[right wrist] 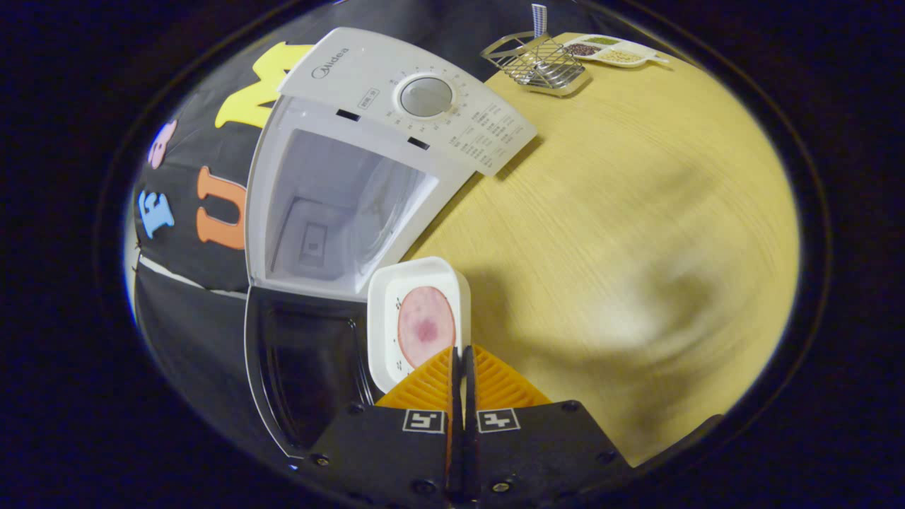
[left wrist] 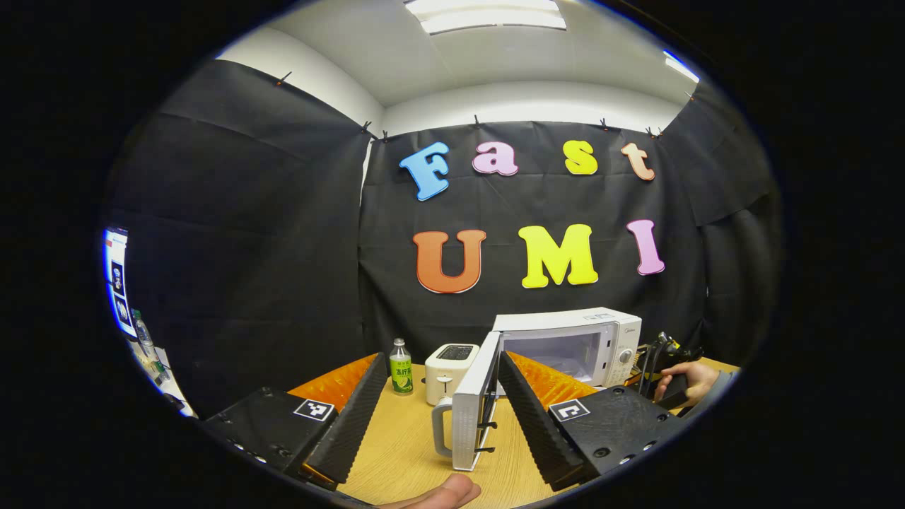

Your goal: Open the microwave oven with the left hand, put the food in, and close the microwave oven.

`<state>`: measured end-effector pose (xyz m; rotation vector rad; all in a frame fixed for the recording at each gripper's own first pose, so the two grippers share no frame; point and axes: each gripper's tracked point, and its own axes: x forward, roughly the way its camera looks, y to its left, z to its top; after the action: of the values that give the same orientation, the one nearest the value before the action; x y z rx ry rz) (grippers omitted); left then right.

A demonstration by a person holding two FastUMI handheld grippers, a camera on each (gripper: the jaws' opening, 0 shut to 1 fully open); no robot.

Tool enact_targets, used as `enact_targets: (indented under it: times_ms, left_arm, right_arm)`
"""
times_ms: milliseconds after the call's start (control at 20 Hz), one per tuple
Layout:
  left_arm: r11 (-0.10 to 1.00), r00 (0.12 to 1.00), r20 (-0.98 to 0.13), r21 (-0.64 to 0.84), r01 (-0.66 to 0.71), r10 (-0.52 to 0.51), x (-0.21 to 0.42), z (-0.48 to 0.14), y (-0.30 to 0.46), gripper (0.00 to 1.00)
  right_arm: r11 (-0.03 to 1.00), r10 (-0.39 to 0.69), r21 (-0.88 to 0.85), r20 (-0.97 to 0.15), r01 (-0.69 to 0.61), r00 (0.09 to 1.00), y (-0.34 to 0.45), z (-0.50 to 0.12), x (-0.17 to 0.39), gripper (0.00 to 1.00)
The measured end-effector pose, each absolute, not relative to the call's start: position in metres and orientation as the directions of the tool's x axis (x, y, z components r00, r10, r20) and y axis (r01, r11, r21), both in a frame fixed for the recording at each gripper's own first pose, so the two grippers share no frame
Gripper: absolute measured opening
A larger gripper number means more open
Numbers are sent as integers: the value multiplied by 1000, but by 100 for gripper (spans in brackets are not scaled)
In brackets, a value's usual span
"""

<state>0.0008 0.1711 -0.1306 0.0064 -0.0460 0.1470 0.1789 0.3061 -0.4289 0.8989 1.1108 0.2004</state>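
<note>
The white microwave [left wrist: 565, 343] stands at the back right of the wooden table [left wrist: 396, 452], its door [left wrist: 470, 410] swung wide open. My left gripper [left wrist: 442, 362] is open; the door's edge and handle [left wrist: 440, 428] stand between its fingers, closer to the right one, with a gap on both sides. In the right gripper view, turned sideways, the microwave's cavity [right wrist: 339, 212] gapes just ahead. My right gripper [right wrist: 460, 353] is shut on the rim of a white dish [right wrist: 382, 332] holding a pink slice of meat [right wrist: 424, 325], right at the cavity's mouth beside the dark door [right wrist: 304, 360].
A white toaster [left wrist: 449, 371] and a green-labelled bottle [left wrist: 401, 367] stand left of the microwave. A wire rack [right wrist: 541, 63] and a divided snack tray [right wrist: 608, 49] sit on the far table [right wrist: 636, 212]. A hand [left wrist: 682, 378] holds the other gripper at the right.
</note>
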Motion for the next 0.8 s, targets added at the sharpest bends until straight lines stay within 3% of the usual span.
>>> enact_targets:
  times_ms: [250,500,550,600,650,700,750,800]
  left_arm:
    - [981,980,38,-12,-193,194,0,-135,198,94]
    - [978,978,21,1,-207,207,0,-145,214,95]
    - [976,976,17,13,-219,219,-1,-148,221,82]
    - [973,973,8,23,-230,230,-1,-151,227,82]
    - [971,971,1,30,-238,238,0,-155,231,95]
    - [969,969,-6,33,-246,246,-1,-158,234,95]
    - [968,968,-15,35,-248,249,-2,-162,236,94]
    - [968,968,-22,35,-249,249,-2,-165,239,83]
  right_arm:
    - [518,438,780,-594,351,675,354,-415,246,4]
    - [428,332,824,-525,370,784,389,-423,320,4]
    - [416,298,831,-508,369,808,391,-425,335,4]
    - [411,259,833,-497,371,828,389,-428,349,4]
    - [407,222,833,-488,374,844,387,-431,361,4]
    - [417,191,827,-485,377,853,385,-434,371,0]
    - [429,173,820,-486,379,857,386,-437,378,4]
    - [439,169,819,-478,369,862,389,-439,384,4]
